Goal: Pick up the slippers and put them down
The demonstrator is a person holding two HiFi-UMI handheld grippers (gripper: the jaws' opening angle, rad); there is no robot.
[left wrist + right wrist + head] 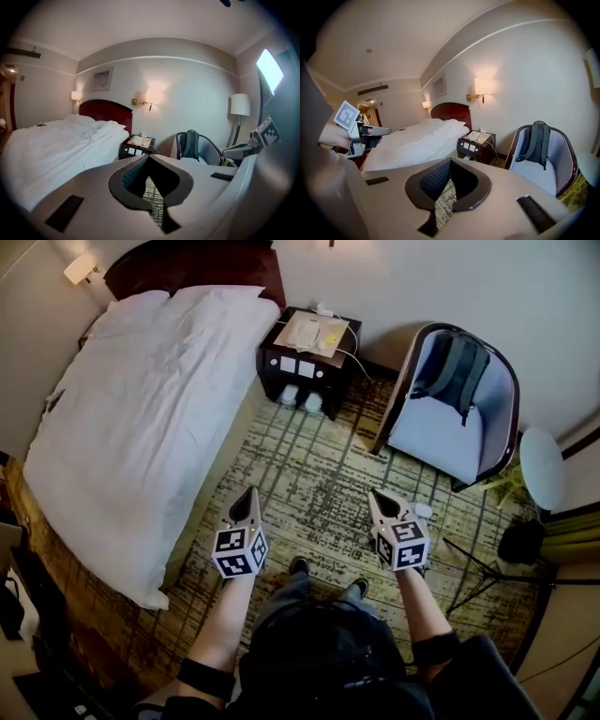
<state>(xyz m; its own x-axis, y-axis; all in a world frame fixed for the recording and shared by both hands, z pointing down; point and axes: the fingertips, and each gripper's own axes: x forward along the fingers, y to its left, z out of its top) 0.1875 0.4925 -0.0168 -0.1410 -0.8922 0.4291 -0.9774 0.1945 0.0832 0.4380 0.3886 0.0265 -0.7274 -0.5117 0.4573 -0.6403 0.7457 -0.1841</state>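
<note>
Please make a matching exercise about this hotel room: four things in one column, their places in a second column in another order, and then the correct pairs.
Things
1. grey backpack
2. pair of white slippers
3. white papers
4. round white lampshade

Places
A. on top of the dark wooden nightstand
B. to the right of the armchair
C. on the curved pale blue armchair
D. on the floor at the nightstand's front

Pairs: 1-C, 2-D, 3-A, 4-B

Patterned carpet (309, 474), bed (141, 409), nightstand (295, 362), white slippers (300, 397) at its foot, armchair (441, 437)

Likely hotel bedroom: bed (150, 399), nightstand (305, 357).
</note>
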